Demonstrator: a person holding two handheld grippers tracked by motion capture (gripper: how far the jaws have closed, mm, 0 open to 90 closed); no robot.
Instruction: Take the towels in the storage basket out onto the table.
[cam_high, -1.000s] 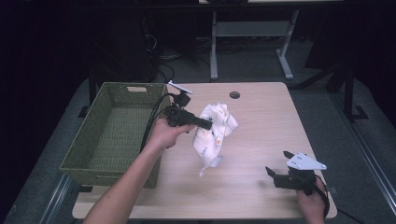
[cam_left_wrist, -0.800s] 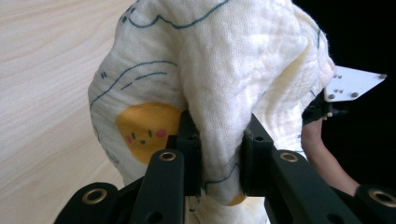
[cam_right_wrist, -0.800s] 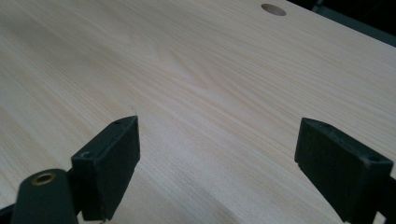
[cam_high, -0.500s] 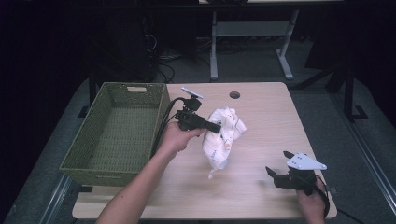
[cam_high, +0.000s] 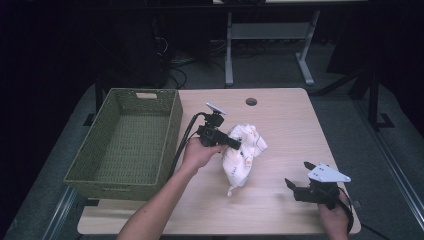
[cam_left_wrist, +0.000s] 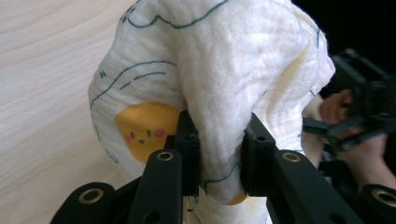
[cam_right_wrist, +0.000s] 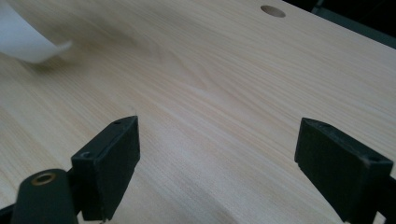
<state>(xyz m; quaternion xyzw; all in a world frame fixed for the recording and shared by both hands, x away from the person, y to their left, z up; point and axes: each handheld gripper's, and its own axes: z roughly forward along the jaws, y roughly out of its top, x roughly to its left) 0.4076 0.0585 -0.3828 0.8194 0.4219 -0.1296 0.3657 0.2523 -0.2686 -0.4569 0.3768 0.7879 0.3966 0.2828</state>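
My left claw (cam_high: 235, 143) pinches a bunched fold of the white cloth (cam_high: 243, 152), lifting it off the bench (cam_high: 280, 125) beside the basket (cam_high: 122, 145); right claw (cam_high: 295, 186) idles open, clear.

One white printed cloth (cam_high: 242, 152) sits at the centre of the frame. One green woven basket (cam_high: 125, 145) stands at left. Two grippers: the left gripper (cam_high: 235, 143) at centre, the right gripper (cam_high: 295, 182) at lower right.
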